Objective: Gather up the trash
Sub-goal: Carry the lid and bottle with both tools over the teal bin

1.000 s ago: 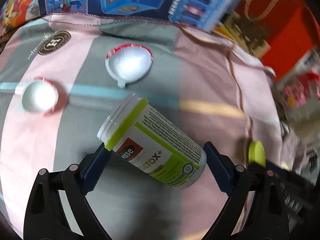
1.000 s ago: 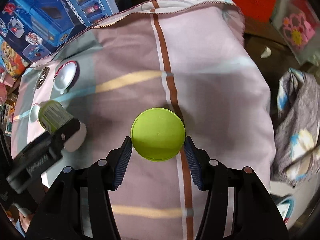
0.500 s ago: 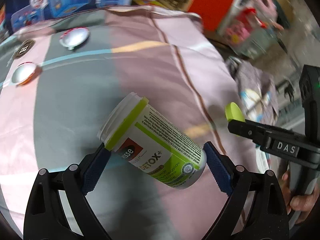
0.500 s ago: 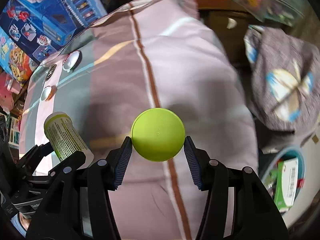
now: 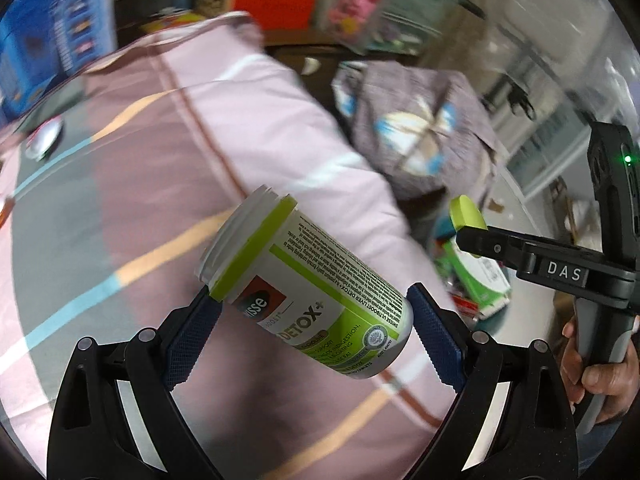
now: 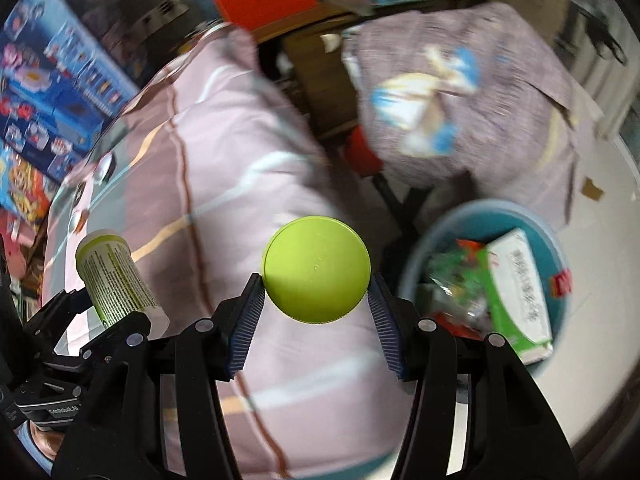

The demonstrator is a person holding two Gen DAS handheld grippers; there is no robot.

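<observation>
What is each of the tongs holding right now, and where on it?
The left tongs clamp the open supplement bottle end to end, neck collar and base. The right tongs pinch the green lid by opposite edges of its rim.

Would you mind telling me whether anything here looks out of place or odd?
The supplement bottle in the left gripper is uncapped and tilted, mouth bare; its green cap sits apart in the right gripper. Two small foil lids lie loose on the bedcover.

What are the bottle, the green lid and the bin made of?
Bottle: likely rigid white plastic, moulded thread, glossy printed label. Green lid: matte plastic, tiny moulding mark on its face. Bin: probably plastic, smooth blue wall; blurred.
</observation>
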